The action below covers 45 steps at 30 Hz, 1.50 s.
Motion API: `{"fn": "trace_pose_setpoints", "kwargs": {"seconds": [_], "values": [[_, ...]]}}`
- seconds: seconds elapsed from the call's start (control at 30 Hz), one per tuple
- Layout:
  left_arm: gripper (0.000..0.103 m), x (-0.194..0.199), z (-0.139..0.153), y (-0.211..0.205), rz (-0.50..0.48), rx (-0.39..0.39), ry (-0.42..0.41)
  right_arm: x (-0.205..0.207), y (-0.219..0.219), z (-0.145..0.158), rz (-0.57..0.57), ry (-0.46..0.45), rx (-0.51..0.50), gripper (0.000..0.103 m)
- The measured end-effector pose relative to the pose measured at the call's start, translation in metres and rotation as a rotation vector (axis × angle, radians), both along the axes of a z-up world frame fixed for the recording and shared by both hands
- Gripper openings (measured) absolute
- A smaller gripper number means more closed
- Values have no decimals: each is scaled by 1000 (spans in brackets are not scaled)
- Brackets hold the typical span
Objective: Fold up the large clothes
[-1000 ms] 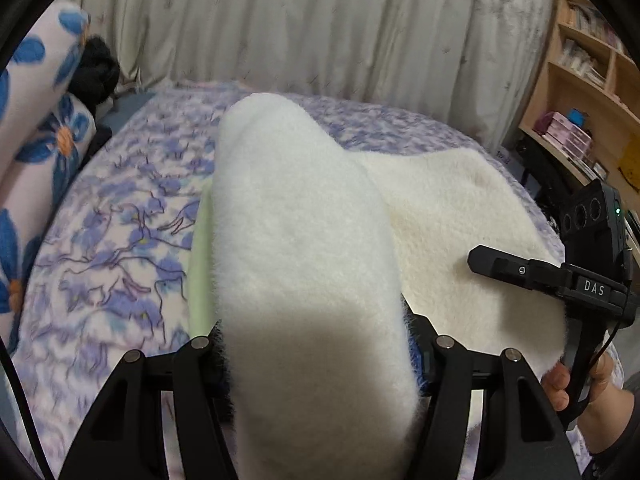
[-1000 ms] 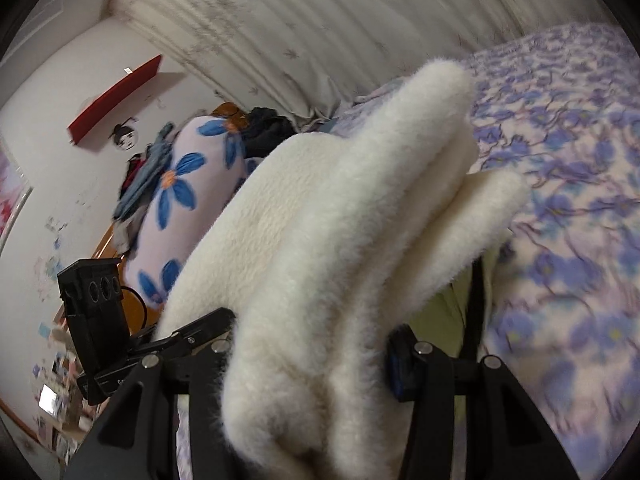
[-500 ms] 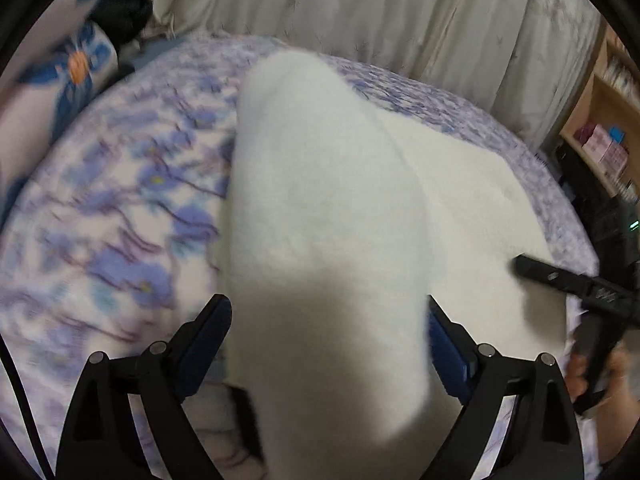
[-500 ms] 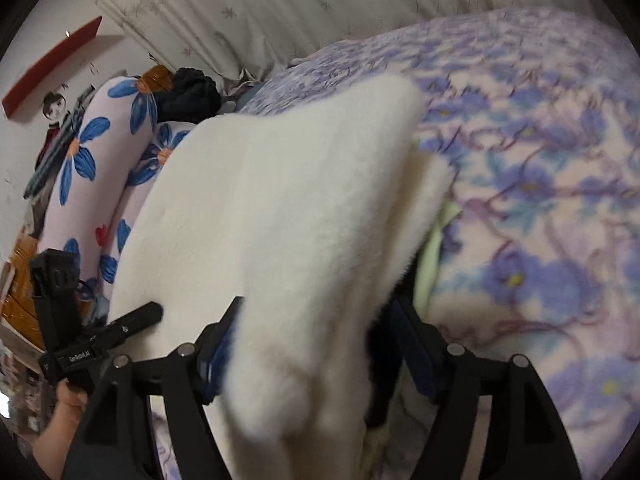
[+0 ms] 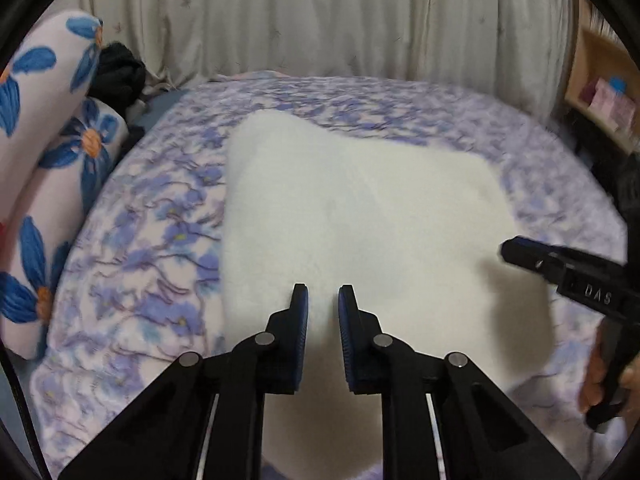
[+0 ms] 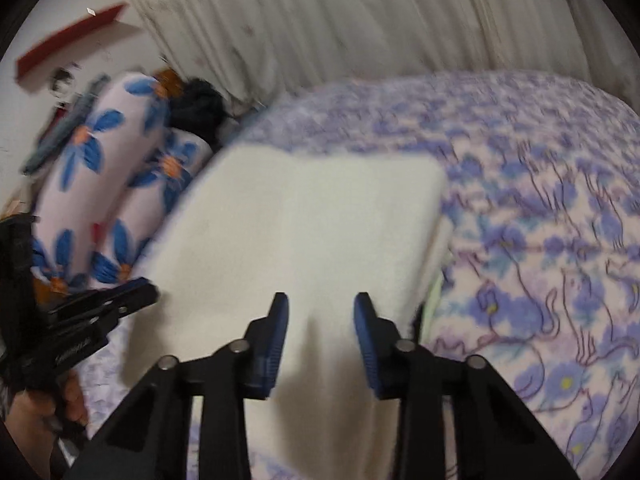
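A fluffy cream-white garment (image 5: 360, 216) lies folded and flat on the purple floral bedspread (image 5: 152, 248); it also shows in the right wrist view (image 6: 296, 240). My left gripper (image 5: 323, 300) hovers over its near edge, jaws open with a narrow gap and nothing between them. My right gripper (image 6: 320, 308) hovers over the garment's near right part, jaws open and empty. The right gripper shows at the right of the left wrist view (image 5: 568, 268). The left gripper shows at the left of the right wrist view (image 6: 88, 320).
Blue-flowered white pillows (image 5: 48, 152) and a dark bundle (image 5: 120, 76) lie along the bed's left side. Pale curtains (image 5: 320, 16) hang behind the bed. A wooden bookshelf (image 5: 600, 88) stands at the far right.
Both grippers let go of the garment, which dropped flat onto the bed. Both pulled back from it; the jaws are now empty.
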<state>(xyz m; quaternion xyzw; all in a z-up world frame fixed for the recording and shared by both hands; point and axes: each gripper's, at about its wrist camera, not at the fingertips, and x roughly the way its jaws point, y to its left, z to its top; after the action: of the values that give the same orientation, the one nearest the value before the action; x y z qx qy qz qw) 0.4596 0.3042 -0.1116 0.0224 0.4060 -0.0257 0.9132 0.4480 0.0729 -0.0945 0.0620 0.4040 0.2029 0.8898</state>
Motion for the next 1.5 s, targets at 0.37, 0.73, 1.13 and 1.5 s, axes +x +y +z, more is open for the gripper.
{"fn": "trace_pose_setpoints", "kwargs": {"seconds": [0.37, 0.73, 1.13, 1.5], "values": [[3, 7, -24, 22, 79, -38, 61, 6, -17, -19, -25, 97, 20, 3], [80, -70, 35, 1, 100, -146, 65, -76, -62, 40, -34, 137, 23, 25], [100, -200, 63, -48, 200, -83, 134, -225, -130, 92, -52, 100, -44, 55], [100, -301, 78, -147, 25, -21, 101, -311, -168, 89, -119, 77, -135, 85]]}}
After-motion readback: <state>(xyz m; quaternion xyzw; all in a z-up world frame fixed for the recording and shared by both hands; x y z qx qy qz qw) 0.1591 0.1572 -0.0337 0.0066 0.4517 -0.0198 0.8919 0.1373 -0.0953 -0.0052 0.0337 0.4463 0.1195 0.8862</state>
